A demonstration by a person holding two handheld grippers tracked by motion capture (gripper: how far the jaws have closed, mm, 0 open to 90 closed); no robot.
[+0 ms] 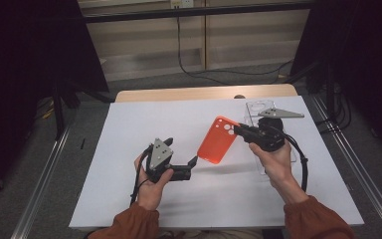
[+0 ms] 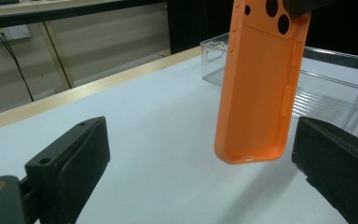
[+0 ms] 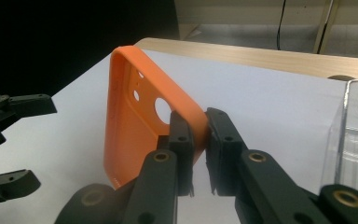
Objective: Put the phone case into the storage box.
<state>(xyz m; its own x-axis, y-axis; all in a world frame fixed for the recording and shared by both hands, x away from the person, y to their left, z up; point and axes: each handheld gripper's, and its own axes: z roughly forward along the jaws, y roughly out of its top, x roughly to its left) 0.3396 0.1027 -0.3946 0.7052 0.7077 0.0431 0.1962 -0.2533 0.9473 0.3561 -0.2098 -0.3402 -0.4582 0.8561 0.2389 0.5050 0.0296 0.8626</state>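
From the high view, the right gripper [image 1: 239, 130] is clamped on the camera-hole end of an orange phone case [image 1: 218, 140], holding it clear of the white table [image 1: 129, 129] near the middle, tilted down toward the person's left. The left gripper [image 1: 193, 163] sits just below and to the left of the case's free end, jaws apart and empty. A clear plastic tray [image 1: 258, 110] lies on the table behind the right hand.

In the left gripper view, the case [image 2: 256, 88] hangs between the two spread black jaws but touches neither; its lower edge is nearer the right-hand jaw. The tray [image 2: 335, 74] stands behind it.

In the right gripper view, the jaws pinch the case's [image 3: 135, 121] rim beside the camera cut-outs, and the open left gripper [image 3: 9, 144] waits at the far left.

This looks like a hand-over in progress. The next move likely calls for the left gripper to advance until the free end sits squarely between its pads, then close before the right lets go.
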